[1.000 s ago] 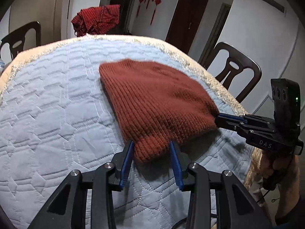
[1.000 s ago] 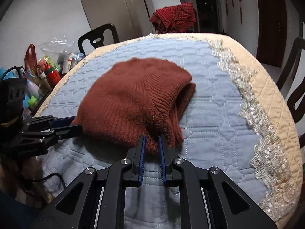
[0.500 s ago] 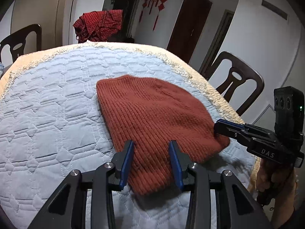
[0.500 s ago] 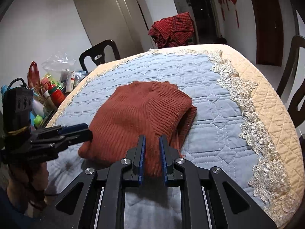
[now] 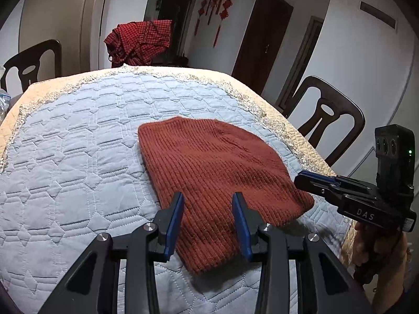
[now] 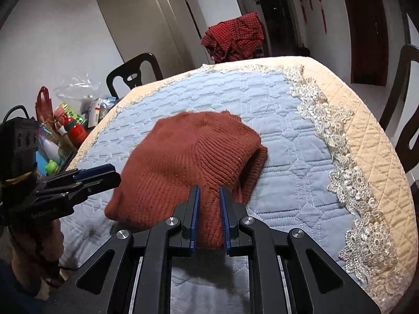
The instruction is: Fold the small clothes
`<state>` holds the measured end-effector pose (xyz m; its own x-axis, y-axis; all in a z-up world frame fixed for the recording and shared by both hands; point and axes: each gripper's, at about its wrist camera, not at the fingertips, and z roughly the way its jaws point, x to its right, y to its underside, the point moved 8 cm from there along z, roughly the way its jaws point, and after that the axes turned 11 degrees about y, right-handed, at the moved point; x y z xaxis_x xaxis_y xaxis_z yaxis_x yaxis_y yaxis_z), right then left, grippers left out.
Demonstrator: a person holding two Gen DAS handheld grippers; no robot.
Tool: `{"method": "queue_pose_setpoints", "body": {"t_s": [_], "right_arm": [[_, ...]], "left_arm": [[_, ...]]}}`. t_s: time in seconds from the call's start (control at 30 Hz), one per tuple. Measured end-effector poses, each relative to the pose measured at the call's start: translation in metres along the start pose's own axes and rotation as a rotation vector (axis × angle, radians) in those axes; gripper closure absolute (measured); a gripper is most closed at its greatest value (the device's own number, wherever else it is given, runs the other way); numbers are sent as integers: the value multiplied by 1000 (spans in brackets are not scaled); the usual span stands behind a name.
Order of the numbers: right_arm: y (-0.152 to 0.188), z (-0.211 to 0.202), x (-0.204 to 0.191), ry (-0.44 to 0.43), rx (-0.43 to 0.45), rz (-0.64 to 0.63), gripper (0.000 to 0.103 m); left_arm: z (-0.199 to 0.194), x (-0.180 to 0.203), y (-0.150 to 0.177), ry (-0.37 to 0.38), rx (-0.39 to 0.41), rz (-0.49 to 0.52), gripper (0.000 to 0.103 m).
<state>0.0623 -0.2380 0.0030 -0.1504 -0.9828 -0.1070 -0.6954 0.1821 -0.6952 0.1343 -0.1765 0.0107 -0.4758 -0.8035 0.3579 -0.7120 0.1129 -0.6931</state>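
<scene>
A rust-red knitted hat (image 5: 217,172) lies flat on the blue quilted table cover (image 5: 65,157). My left gripper (image 5: 208,196) hovers open over the hat's near end, its blue pads apart and touching nothing. In the right wrist view the hat (image 6: 188,162) fills the gap under my right gripper (image 6: 209,189), whose jaws stand narrowly apart and have been widening. Seen from the left wrist, the right gripper (image 5: 301,178) hangs just off the hat's right corner without gripping it. The left gripper (image 6: 115,172) shows beside the hat's left edge.
A red checked cloth (image 5: 138,39) hangs over a chair at the far side. Dark chairs (image 5: 327,120) ring the table. Bottles and bags (image 6: 65,130) crowd the left edge. A lace border (image 6: 340,141) runs along the right. A hand (image 5: 377,253) holds the right gripper.
Both grippers have drawn back and up from the hat. Its near corner, bunched between the left fingers before, now lies spread flat. The right jaws have widened and let the edge go.
</scene>
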Motion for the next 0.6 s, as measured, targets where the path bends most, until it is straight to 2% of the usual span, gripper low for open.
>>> {"method": "queue_pose_setpoints", "body": {"t_s": [0.17, 0.2, 0.3, 0.6], "right_arm": [[-5, -1, 1, 1, 10, 9, 63], [-5, 0, 2, 1, 10, 14, 62], [-5, 1, 5, -5, 5, 30, 61], [-4, 12, 13, -29, -30, 76, 60]], "left_arm": [[-2, -4, -4, -8, 13, -15, 54], [-3, -6, -5, -10, 16, -19, 52], [-3, -11, -6, -19, 25, -31, 46], [7, -26, -3, -27, 16, -79, 45]]}}
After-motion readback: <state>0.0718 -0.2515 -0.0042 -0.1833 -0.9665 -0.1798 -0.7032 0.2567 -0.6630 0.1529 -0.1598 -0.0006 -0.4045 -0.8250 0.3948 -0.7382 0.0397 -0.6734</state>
